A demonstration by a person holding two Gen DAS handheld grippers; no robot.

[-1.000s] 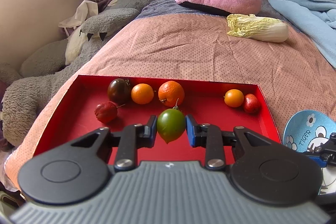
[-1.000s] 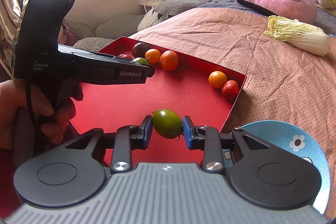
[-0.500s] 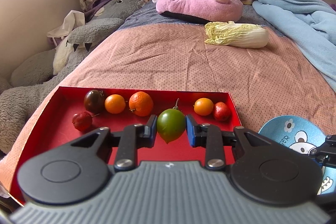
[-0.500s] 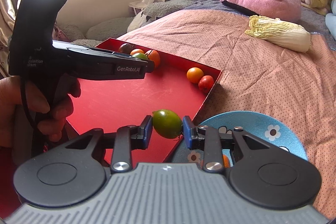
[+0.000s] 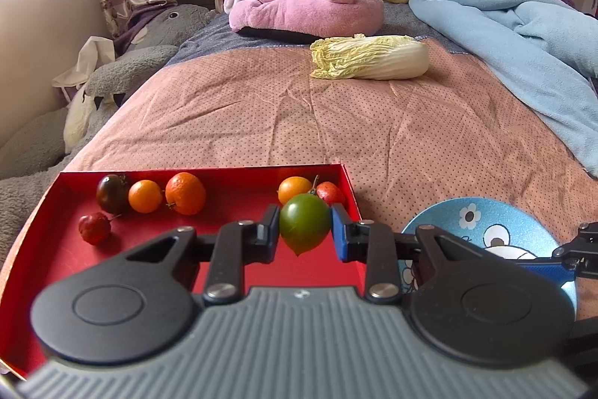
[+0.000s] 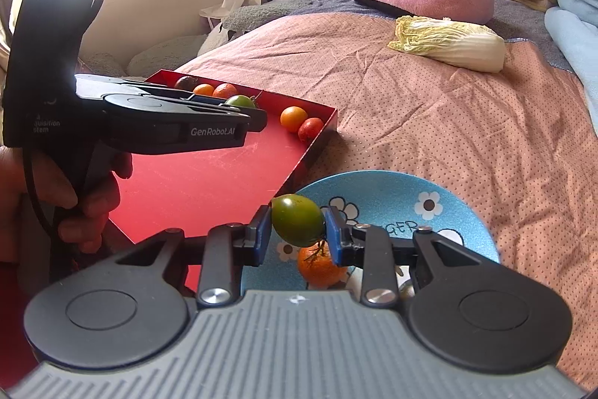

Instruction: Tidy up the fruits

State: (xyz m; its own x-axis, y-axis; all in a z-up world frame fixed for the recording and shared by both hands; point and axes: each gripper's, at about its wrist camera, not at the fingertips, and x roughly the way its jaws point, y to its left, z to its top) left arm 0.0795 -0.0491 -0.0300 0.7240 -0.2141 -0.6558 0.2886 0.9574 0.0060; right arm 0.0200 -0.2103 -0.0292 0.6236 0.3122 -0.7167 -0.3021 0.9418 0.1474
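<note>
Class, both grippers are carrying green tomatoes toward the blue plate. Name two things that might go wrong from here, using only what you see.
1. The right gripper holds its green tomato right above the orange fruit on the blue plate; released there, it may knock or roll off.
2. The left gripper, with its own tomato, sits close by, so the two could collide over the plate.

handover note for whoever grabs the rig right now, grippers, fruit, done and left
Left gripper: shut on a green tomato, above the red tray.
Right gripper: shut on another green tomato, above the blue plate.
Done: one orange fruit lies in the plate.
Left: set down both green tomatoes. Six fruits are in the tray: dark tomato, three orange fruits, two red ones.
</note>
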